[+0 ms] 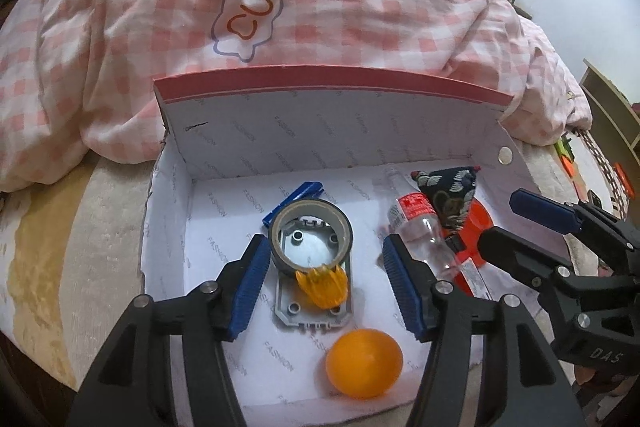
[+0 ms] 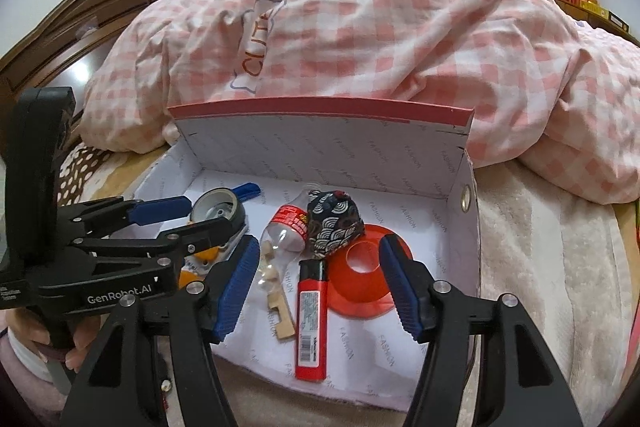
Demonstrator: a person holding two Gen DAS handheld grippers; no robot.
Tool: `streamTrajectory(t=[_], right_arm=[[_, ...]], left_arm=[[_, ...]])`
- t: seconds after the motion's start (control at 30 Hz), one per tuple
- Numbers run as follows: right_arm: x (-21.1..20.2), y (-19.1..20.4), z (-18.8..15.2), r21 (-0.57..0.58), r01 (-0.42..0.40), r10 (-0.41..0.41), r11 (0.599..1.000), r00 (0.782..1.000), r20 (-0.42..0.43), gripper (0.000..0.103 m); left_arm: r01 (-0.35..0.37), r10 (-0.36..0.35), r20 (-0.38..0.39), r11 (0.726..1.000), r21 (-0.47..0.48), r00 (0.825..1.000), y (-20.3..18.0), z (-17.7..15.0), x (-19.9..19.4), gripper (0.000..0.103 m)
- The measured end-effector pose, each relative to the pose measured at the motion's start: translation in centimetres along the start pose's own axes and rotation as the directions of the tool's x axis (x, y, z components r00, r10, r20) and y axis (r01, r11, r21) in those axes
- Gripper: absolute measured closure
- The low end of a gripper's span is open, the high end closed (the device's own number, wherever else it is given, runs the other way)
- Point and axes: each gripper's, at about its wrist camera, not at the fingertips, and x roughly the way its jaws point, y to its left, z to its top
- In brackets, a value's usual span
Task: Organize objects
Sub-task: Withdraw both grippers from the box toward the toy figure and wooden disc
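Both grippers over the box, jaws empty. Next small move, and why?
Probably lift both clear: the left gripper and right gripper stand open and empty, while the tape roll, orange ball and red lighter already lie inside the box.

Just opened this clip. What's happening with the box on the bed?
A person is sorting small things into an open cardboard box on a bed, one pair of tongs in each hand. The left tongs stand open above a tape roll lying on a grey plate, holding nothing. The right tongs are open and empty too, over a red lighter and a red disc. An orange ball, a plastic bottle and a patterned pouch are already inside.
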Motion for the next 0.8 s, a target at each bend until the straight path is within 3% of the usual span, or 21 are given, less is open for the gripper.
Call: streamTrajectory(t=[0.17,0.8], right_arm=[[-0.7,0.5,-0.4,0.003,-0.023,0.023,1.0,1.0,0.008,0.04],[-3.5,0.5,-2.1,0.064,-0.073,0.07,0.995,0.996,0.05,0.032]], left_arm=[[-0.008,0.008,0.002,1.0,-0.008,1.0,0.0,-0.4,-0.4,0.039],[-0.014,0.014,0.014,1.0,0.013,1.0,-0.1,-1.7,-2.6,0.038]])
